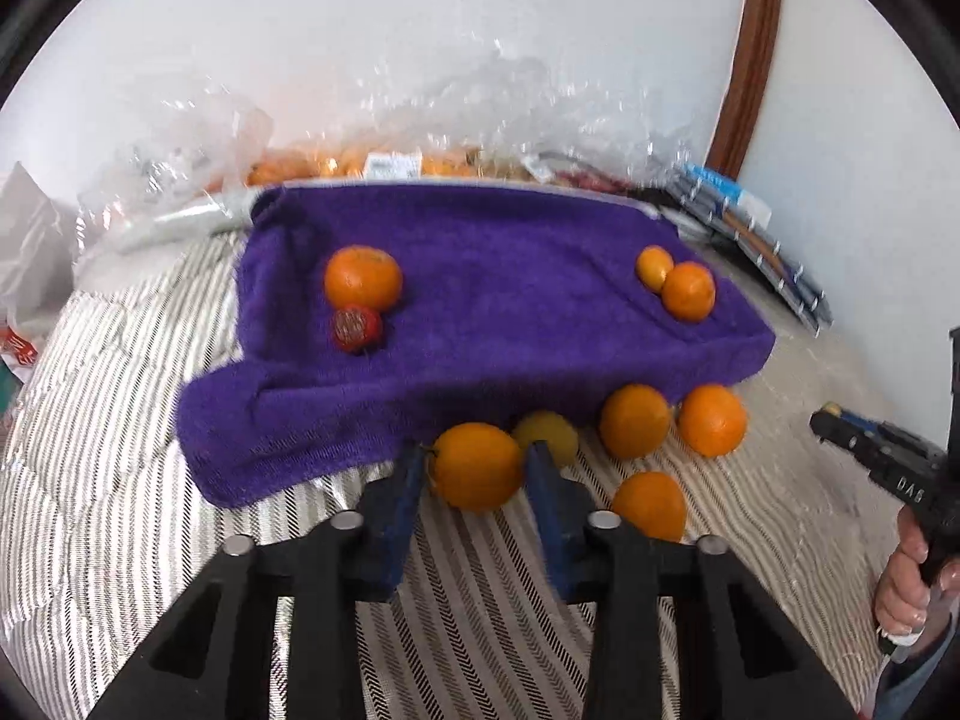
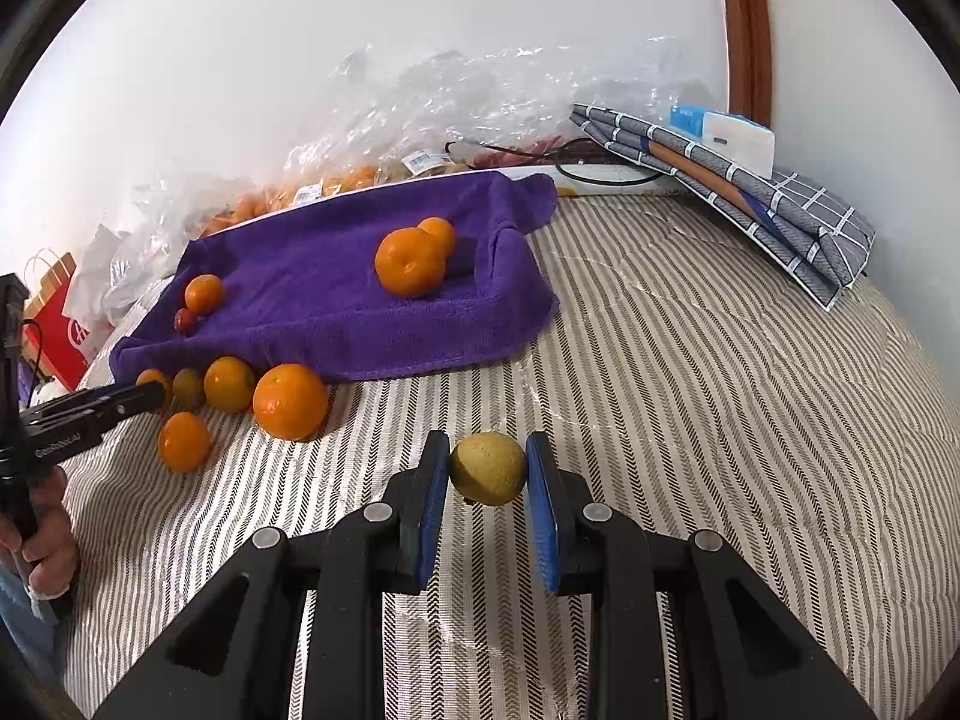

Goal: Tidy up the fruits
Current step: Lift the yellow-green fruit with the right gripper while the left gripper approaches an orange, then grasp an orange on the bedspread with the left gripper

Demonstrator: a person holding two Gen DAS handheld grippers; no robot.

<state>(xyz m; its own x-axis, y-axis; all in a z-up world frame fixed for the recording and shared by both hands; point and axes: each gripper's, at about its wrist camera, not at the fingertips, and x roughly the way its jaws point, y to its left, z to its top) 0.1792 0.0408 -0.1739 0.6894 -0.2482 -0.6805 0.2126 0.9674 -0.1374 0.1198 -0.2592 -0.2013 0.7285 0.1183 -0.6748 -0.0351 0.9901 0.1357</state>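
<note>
On the striped bed point(image 2: 690, 396), each hand brings its tool up to a fruit of its own. The left tool point(image 1: 477, 471) has its blue pads on either side of an orange point(image 1: 477, 467) that lies at the near edge of the purple towel point(image 1: 480, 276); the pads touch or almost touch the peel, and whether they already press cannot be told, so the grip is unconfirmed. The right tool point(image 2: 487, 471) likewise brackets a yellow-green fruit point(image 2: 487, 468), its pads at the sides of the fruit, contact looking close but not certain.

The relation that matters: each fruit sits dead ahead at 12 o'clock between its tool's fingers, round, with no long axis to line up with. The towel, where four fruits already rest, lies at 12 o'clock from the left tool and at about 10 to 11 o'clock from the right tool, so the left hand is much nearer to it. In the right wrist view the loose oranges point(image 2: 288, 402) cluster at 9 to 10 o'clock beside the towel's front edge, within the left hand's reach more than the right's.
</note>
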